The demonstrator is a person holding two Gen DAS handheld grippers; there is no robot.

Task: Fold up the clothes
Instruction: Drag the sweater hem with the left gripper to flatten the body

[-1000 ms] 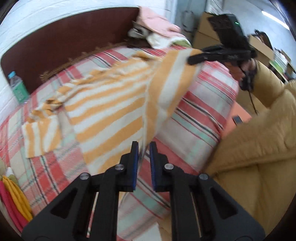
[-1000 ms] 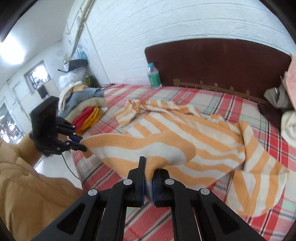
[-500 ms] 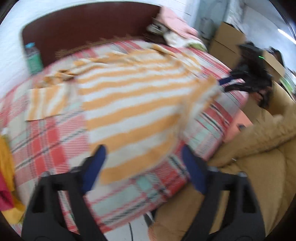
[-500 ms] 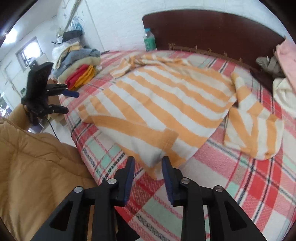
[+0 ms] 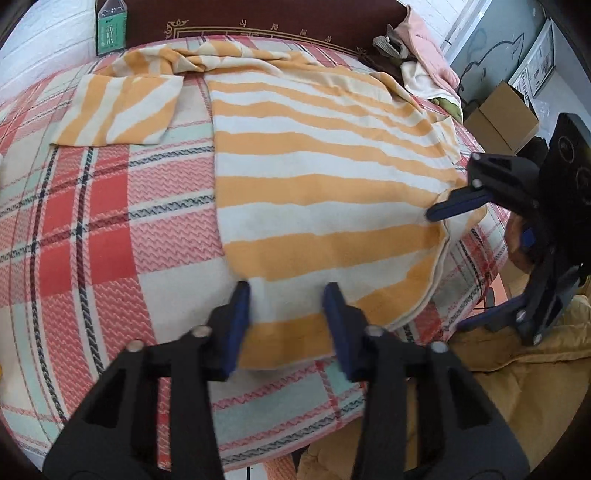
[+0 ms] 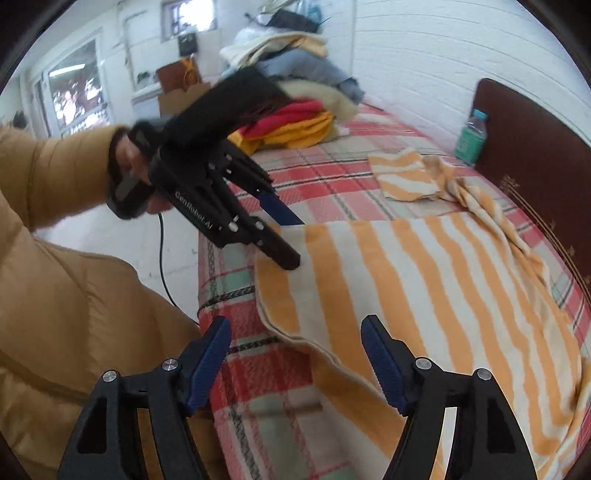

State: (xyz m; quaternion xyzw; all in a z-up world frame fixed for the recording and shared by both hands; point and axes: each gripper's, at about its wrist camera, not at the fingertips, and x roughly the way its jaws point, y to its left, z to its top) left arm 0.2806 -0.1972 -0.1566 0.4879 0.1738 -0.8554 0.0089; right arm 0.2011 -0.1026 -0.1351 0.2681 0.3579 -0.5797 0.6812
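Orange-and-cream stripes fill the left wrist view: the shirt lies flat on the bed, its hem at lower centre, one sleeve spread at upper left. The left gripper rises from the bottom edge, tilted down over the hem, its blue-padded jaws released and spread with nothing between them. At right the right gripper reaches in, jaws wide apart, one tip over the shirt's edge. The cloth looks soft and woolly; the bedcover is a red, cream and green plaid with zigzag weave. A bottle stands at upper left against the dark headboard; a box sits at upper right.

From the right wrist view, the right gripper is released over the shirt's near corner. The left gripper, held in a tan-sleeved hand, points down at the hem, jaws parted. Folded clothes are stacked at top centre beside white brick wall.
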